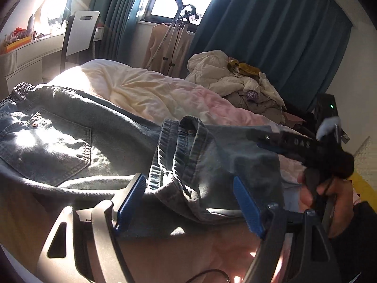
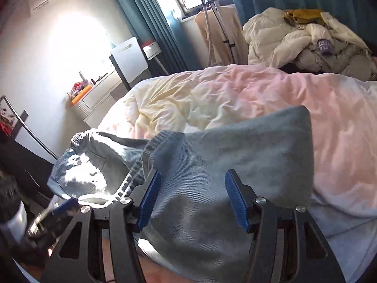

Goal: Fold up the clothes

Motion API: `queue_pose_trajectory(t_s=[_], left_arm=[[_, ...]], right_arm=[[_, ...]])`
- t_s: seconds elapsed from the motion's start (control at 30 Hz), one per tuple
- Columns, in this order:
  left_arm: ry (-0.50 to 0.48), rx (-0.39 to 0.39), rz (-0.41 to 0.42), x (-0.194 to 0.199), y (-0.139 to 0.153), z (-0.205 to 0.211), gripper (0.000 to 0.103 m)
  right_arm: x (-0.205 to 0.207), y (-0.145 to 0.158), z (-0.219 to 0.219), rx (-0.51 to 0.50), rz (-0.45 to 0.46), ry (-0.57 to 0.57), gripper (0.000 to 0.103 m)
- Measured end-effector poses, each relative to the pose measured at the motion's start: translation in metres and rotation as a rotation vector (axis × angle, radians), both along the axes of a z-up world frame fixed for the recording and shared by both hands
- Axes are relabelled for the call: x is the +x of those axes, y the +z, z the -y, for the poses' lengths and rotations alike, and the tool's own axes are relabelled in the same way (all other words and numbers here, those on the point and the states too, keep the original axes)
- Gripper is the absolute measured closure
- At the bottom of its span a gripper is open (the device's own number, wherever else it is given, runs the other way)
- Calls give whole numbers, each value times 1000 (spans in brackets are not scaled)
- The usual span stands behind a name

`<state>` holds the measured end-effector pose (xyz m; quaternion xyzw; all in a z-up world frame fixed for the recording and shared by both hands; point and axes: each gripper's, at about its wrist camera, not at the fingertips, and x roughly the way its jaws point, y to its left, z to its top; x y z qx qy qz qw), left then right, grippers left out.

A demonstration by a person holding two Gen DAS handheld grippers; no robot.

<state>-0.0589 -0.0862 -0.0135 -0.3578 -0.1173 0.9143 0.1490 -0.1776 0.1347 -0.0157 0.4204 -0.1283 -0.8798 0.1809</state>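
Note:
A pair of blue jeans (image 1: 70,141) lies on the bed, waistband and back pocket to the left, legs folded over toward the near edge. My left gripper (image 1: 188,195) is open, its blue pads (image 1: 132,200) on either side of the bunched leg hems (image 1: 186,155). My right gripper (image 2: 192,198) is open, pads (image 2: 235,200) wide apart over the folded jeans (image 2: 235,155). The right gripper also shows at the right of the left wrist view (image 1: 306,146), held by a hand.
A pink and cream duvet (image 2: 235,94) covers the bed. A heap of cream and grey clothes (image 2: 306,40) sits at the far end. A white chair (image 1: 82,33), a desk (image 1: 23,54), a garment steamer stand (image 1: 179,35) and teal curtains (image 1: 271,35) stand behind.

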Motion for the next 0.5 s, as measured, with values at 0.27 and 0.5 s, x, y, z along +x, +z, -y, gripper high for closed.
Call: queue_pose_trajectory(t_s=[0.27, 0.5], left_arm=[[2, 15, 87, -8, -30, -18, 45], [25, 26, 156, -29, -54, -22, 62]], right_arm=[[-80, -5, 73, 99, 173, 197, 51], [-109, -37, 89, 197, 234, 177, 70]])
